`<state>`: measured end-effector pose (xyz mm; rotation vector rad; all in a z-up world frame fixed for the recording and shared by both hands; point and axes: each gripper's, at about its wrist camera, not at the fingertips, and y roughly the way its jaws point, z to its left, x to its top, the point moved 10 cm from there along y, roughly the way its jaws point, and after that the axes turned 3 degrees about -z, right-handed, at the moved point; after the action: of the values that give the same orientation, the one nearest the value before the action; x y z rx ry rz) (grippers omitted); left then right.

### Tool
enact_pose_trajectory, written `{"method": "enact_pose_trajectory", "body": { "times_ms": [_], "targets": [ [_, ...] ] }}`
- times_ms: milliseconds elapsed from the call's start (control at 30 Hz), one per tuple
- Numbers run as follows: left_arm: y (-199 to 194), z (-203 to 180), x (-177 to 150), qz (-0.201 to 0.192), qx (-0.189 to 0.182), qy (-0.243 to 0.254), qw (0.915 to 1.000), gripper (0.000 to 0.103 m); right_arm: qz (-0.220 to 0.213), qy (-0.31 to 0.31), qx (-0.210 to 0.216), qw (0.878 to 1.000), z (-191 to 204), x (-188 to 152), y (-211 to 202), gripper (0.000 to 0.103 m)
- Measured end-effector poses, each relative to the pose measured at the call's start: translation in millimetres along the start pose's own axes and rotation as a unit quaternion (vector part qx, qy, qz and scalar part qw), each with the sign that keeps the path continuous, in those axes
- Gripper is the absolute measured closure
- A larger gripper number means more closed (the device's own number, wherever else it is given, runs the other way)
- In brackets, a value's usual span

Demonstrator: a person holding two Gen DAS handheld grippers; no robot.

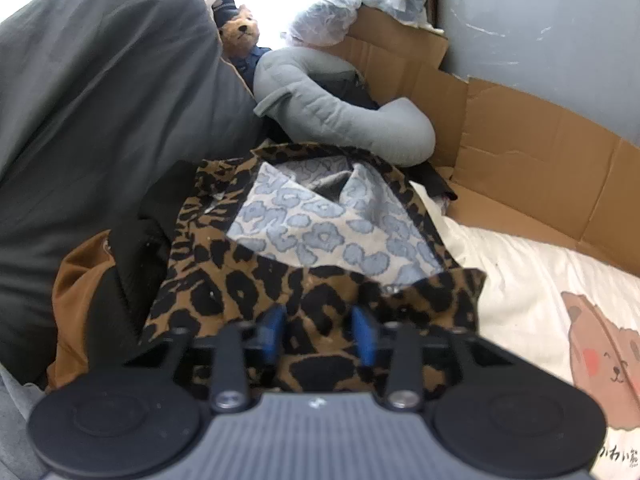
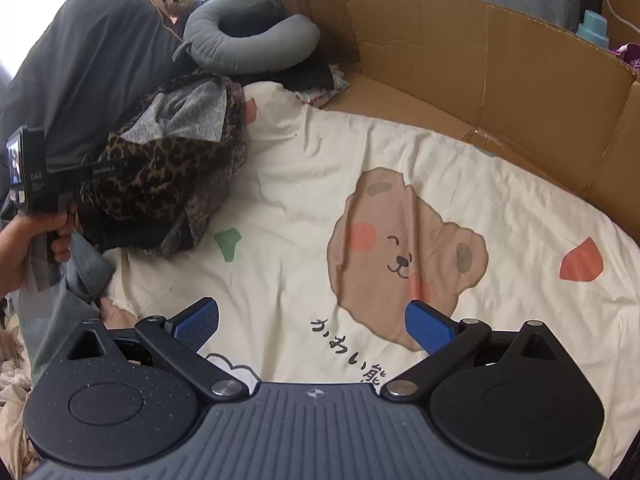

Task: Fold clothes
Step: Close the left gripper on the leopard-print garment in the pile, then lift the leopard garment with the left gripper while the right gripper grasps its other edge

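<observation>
One leopard-print garment, heaped at nine o'clock on the bear-print sheet against a dark pillow, is pinched in a fold by the narrowed left gripper, seemingly to lift it, while the right gripper hovers wide and empty.
</observation>
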<state>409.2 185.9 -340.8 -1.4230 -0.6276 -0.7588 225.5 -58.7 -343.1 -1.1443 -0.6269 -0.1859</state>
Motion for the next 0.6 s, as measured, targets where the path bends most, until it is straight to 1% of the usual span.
{"method": "enact_pose_trajectory", "body": {
  "times_ms": [33, 67, 167, 267, 400, 600],
  "targets": [
    [-0.5, 0.8, 1.2, -0.002, 0.001, -0.003, 1.0, 0.082, 0.001, 0.001, 0.0, 1.0, 0.3, -1.2, 0.8, 0.001],
    [-1.3, 2.1, 2.8, -0.003, 0.001, -0.007, 1.0, 0.087, 0.001, 0.001, 0.0, 1.0, 0.6, -2.1, 1.6, 0.001],
    [-8.9, 4.5, 7.7, -0.008, -0.007, -0.029, 0.9995, 0.092, 0.001, 0.004, 0.001, 1.0, 1.1, -3.8, 3.3, 0.001],
    [-24.3, 1.1, 13.6, -0.027, -0.029, -0.047, 0.9981, 0.093, -0.002, 0.008, 0.005, 1.0, 3.0, -3.9, 3.7, 0.001],
    [-44.5, -10.8, 16.5, -0.04, -0.052, -0.05, 0.9966, 0.094, -0.003, 0.015, 0.012, 1.0, 5.4, -3.4, 4.8, 0.001],
    [-73.4, -42.2, 18.2, -0.053, -0.105, -0.058, 0.9913, 0.095, -0.005, 0.02, 0.02, 1.0, 10.5, -0.7, 3.6, 0.001]
  ]
}}
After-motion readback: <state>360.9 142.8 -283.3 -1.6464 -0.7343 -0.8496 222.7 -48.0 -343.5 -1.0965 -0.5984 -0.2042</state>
